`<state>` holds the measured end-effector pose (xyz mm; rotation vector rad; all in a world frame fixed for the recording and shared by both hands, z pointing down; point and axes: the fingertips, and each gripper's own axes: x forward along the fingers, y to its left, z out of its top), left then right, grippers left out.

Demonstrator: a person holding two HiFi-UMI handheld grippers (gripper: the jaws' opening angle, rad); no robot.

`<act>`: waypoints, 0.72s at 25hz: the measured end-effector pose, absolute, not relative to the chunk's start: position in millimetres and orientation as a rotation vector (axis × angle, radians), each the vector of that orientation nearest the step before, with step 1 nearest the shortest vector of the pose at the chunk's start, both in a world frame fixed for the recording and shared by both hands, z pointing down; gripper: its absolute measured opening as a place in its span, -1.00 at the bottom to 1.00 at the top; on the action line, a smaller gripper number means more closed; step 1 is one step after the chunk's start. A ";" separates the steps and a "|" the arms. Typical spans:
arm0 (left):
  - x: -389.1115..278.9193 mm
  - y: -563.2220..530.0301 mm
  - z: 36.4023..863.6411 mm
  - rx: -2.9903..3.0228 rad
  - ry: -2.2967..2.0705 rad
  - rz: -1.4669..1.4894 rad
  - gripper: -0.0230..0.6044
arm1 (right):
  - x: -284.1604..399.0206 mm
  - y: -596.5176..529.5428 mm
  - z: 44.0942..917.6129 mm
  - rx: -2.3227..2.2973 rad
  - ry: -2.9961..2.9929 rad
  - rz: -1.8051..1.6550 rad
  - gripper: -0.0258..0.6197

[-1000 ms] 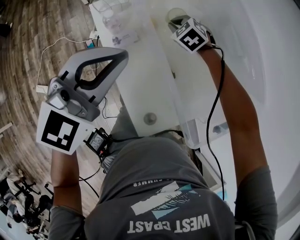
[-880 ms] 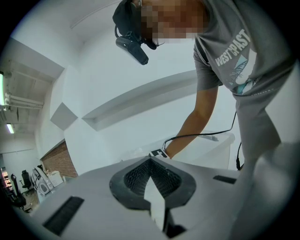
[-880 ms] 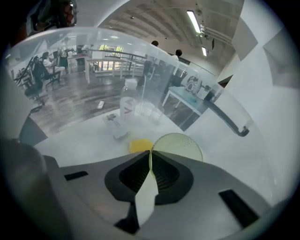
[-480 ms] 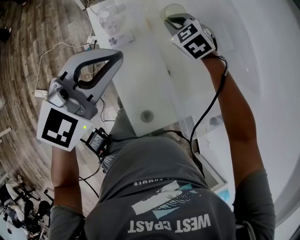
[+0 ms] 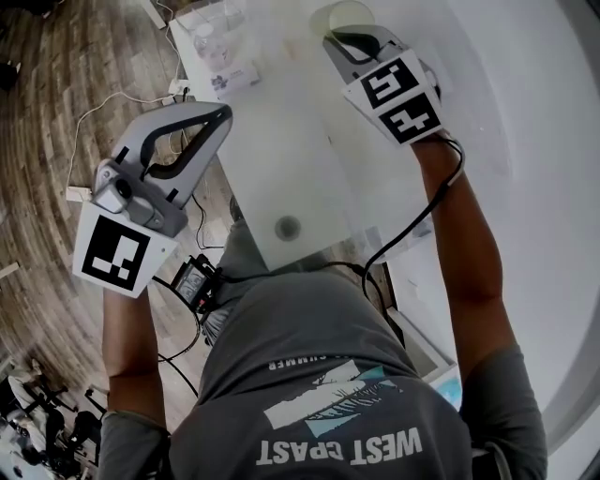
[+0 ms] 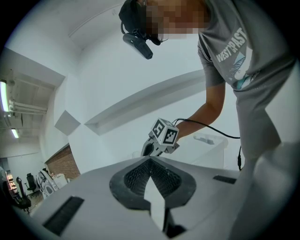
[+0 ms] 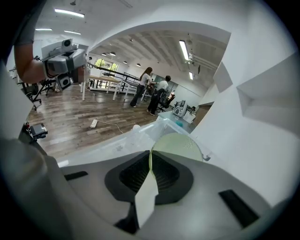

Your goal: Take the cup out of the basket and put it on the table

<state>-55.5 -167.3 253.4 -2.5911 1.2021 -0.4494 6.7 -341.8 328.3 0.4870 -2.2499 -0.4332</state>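
A pale green cup is at the far end of the white table. My right gripper is shut on its rim, with the thin cup wall between the pads of the right gripper. A clear plastic basket lies just below and beyond the cup. My left gripper hangs out over the wooden floor to the left of the table. The left gripper has its jaws together with nothing between them.
A round grey fitting sits in the table near its front edge. Clear containers stand at the table's far left corner. Cables and a black power box lie on the floor. People stand far back in the room.
The right gripper has turned and shifted a little toward me, with the cup still in it. The left gripper has stayed almost still.
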 end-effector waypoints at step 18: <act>-82.5 -134.5 249.6 -2.533 1.294 -0.425 -0.90 | -27.0 -242.4 255.9 0.499 -2.403 -0.511 -0.83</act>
